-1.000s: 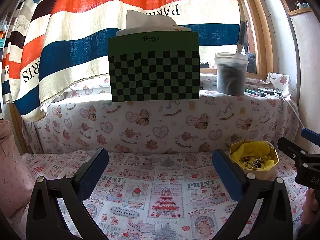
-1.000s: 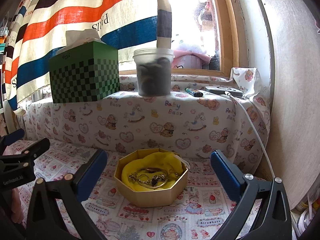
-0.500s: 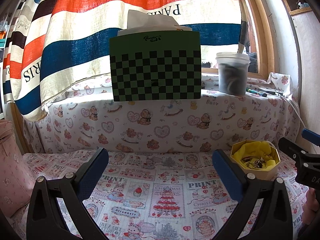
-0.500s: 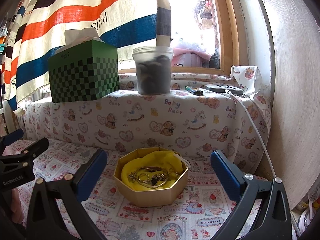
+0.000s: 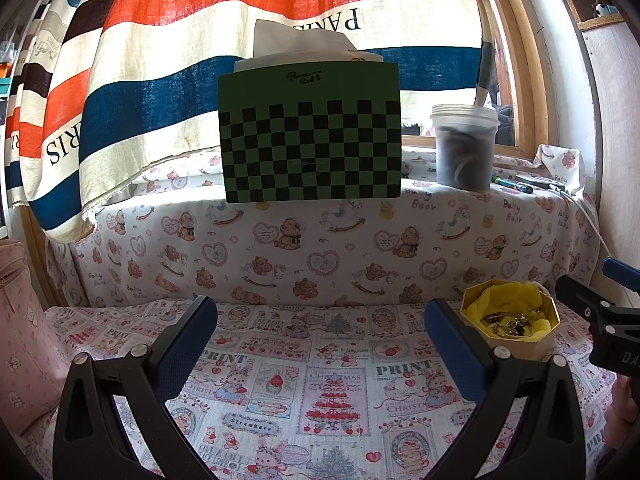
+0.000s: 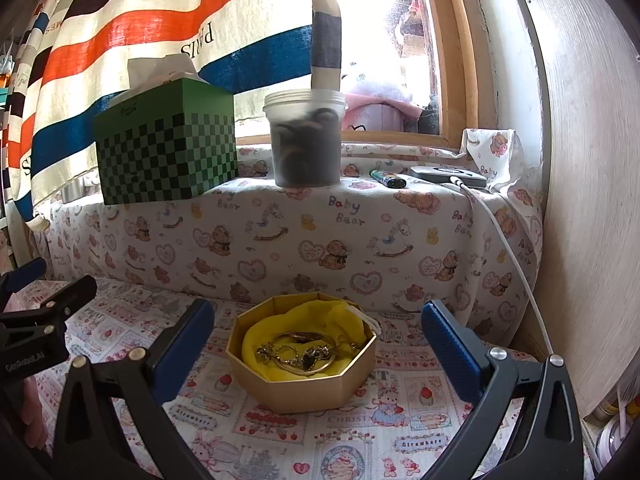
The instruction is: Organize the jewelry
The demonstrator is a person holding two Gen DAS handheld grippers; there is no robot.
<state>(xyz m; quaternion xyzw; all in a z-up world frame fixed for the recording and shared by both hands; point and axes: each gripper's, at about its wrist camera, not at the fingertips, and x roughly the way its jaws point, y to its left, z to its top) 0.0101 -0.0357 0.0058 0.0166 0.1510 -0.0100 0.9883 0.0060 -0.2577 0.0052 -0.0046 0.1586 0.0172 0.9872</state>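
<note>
An octagonal gold box [image 6: 304, 388] lined with yellow cloth stands on the printed tablecloth [image 6: 360, 440]. A tangle of gold rings and chains [image 6: 304, 354] lies inside it. My right gripper [image 6: 320, 336] is open, its blue pads on either side of the box, just short of it. In the left wrist view the same box [image 5: 516, 350] sits at the right, beyond the right pad. My left gripper [image 5: 320, 334] hangs open over bare cloth with nothing between its fingers. Each gripper shows at the edge of the other's view.
A raised ledge covered in bear-print cloth runs behind. On it stand a green checked tissue box [image 5: 310, 136], a lidded plastic tub [image 6: 306, 140], a lighter [image 6: 386, 178] and a flat device with a white cable [image 6: 450, 174]. A pink bag [image 5: 20, 320] is at the left; a wall [image 6: 592, 200] stands at the right.
Both views have shifted very slightly; the left view has crept a little to the left. Nothing was taken hold of or let go.
</note>
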